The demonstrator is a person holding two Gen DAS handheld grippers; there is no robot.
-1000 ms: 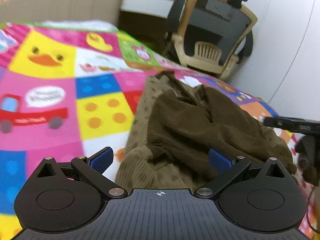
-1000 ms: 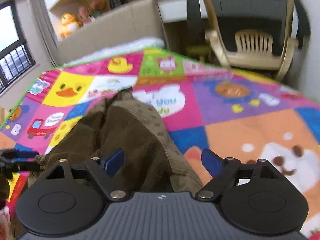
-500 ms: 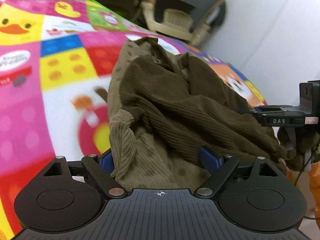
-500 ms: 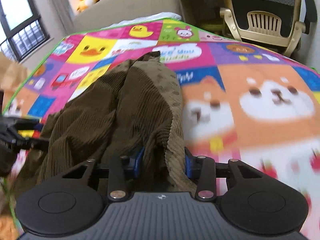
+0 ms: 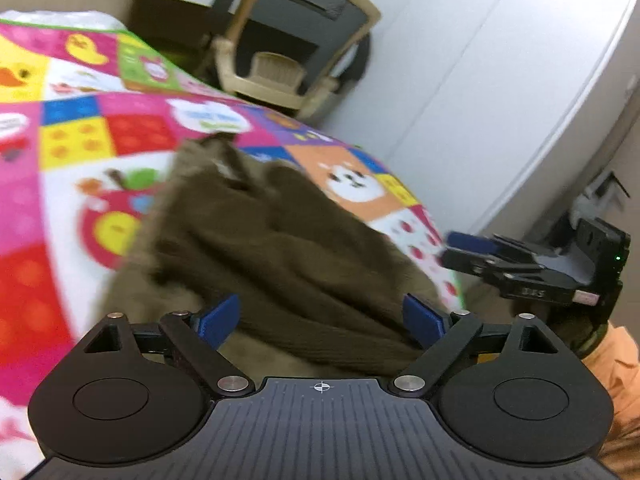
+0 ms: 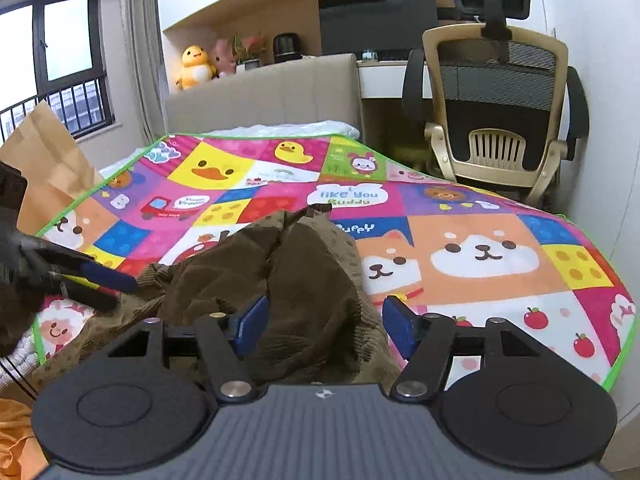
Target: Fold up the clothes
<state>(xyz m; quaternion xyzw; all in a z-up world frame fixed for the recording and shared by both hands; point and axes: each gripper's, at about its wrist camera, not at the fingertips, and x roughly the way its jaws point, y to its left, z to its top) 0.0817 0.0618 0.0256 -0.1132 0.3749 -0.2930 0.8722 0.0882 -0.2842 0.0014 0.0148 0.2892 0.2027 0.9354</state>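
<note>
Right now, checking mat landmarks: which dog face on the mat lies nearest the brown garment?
The smaller dog face, touching the brown corduroy garment's right edge; the bigger one sits farther right.

Both wrist views look low and close across the brown garment [image 5: 280,240] [image 6: 304,276] toward the office chair [image 5: 288,40] [image 6: 500,92], sharing it.

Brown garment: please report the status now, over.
Left gripper open, right gripper open. Brown garment crumpled on play mat, unfolded. Nothing in the way.
</note>
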